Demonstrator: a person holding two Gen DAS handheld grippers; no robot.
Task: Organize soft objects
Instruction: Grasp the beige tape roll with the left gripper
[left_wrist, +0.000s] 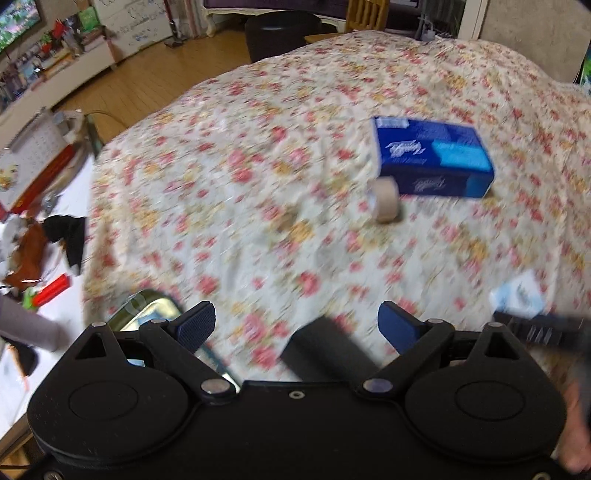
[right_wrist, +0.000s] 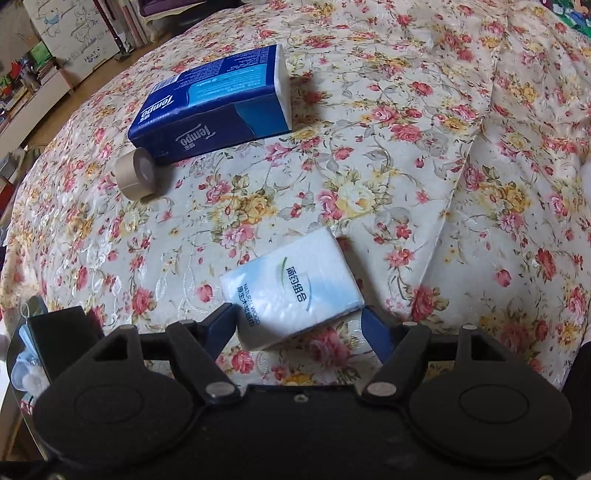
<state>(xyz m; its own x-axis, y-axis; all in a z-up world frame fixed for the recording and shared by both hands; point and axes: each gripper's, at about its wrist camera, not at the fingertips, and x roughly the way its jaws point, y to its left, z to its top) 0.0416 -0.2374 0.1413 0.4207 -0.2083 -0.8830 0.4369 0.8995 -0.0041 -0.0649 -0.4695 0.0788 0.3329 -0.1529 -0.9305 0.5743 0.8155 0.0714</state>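
Blue-padded fingers of the right gripper (right_wrist: 297, 326) are bracketing the near end of a small white tissue pack (right_wrist: 291, 288), which is lying on the floral bedspread (right_wrist: 369, 166). Whether the pads are pressing on the pack or merely flanking it cannot be told. A blue tissue pack (right_wrist: 218, 103) is lying at 11 o'clock from the white pack, well apart from it. A tape roll (right_wrist: 136, 179) is standing on edge against the blue pack's near corner.

In the left wrist view, blurred, the left gripper (left_wrist: 297, 323) is hanging released above the bedspread (left_wrist: 258, 184), jaws wide and nothing between them. The blue pack (left_wrist: 432, 157) is lying at 1 o'clock, with the tape roll (left_wrist: 386, 201) just beside its near left corner. The white pack (left_wrist: 519, 293) is showing at 3 o'clock, beside the dark edge of the other gripper. A metal tray (left_wrist: 147, 310) is lying at 9 o'clock, partly hidden by the left finger.
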